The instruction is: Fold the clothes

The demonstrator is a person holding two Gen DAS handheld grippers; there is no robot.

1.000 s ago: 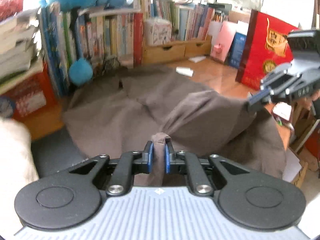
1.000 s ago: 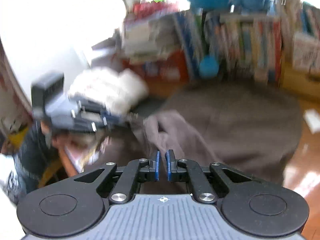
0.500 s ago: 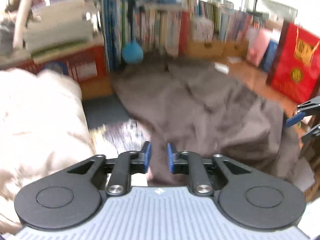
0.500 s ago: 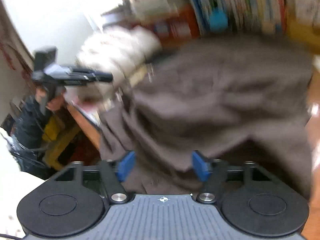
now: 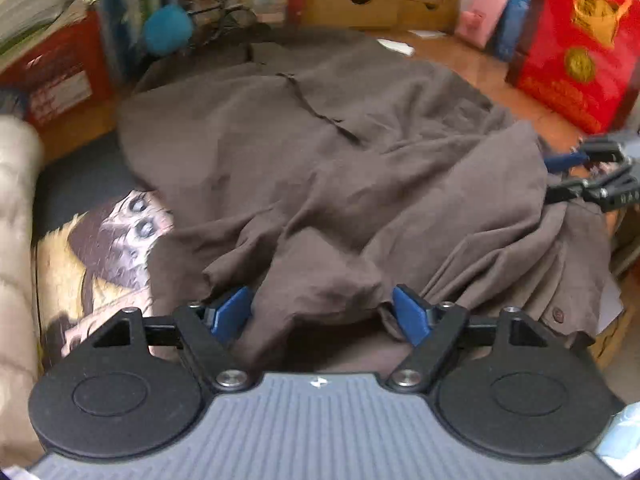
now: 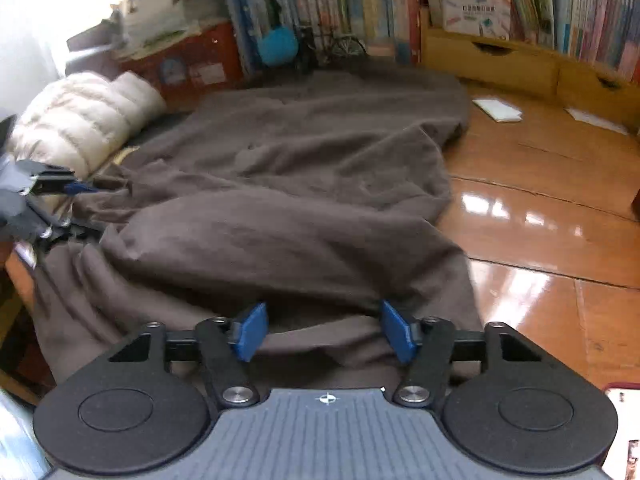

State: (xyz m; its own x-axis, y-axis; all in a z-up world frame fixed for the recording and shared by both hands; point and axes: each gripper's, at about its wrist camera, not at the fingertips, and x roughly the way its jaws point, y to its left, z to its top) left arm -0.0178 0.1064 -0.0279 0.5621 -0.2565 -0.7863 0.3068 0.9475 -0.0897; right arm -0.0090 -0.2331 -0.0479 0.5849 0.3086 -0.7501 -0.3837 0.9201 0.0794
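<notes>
A large brown garment (image 5: 340, 140) lies rumpled over the wooden table, with a fold laid across its near part (image 6: 280, 232). My left gripper (image 5: 320, 312) sits low at the garment's near left edge. Its jaws are opening, and a hump of cloth lies loose between the blue pads (image 5: 230, 312). My right gripper (image 6: 324, 332) is at the near right edge. Its jaws are closing, with a fold of cloth between them that the pads do not press. Each gripper also shows in the other's view: the right gripper (image 5: 580, 176) and the left gripper (image 6: 48, 200).
A white padded jacket (image 6: 80, 120) lies at the left beside a printed picture mat (image 5: 100, 248). Books (image 6: 360, 0), a blue plush ball (image 6: 278, 46) and a wooden drawer box (image 6: 500, 60) line the back. A red bag (image 5: 576, 40) stands at the right. Glossy bare tabletop (image 6: 540, 200) holds a paper slip (image 6: 496, 109).
Both grippers were shut on pinches of the brown cloth and held it up. Both have let go, their jaws stand apart, and the cloth has dropped onto the table. Both hands are lower.
</notes>
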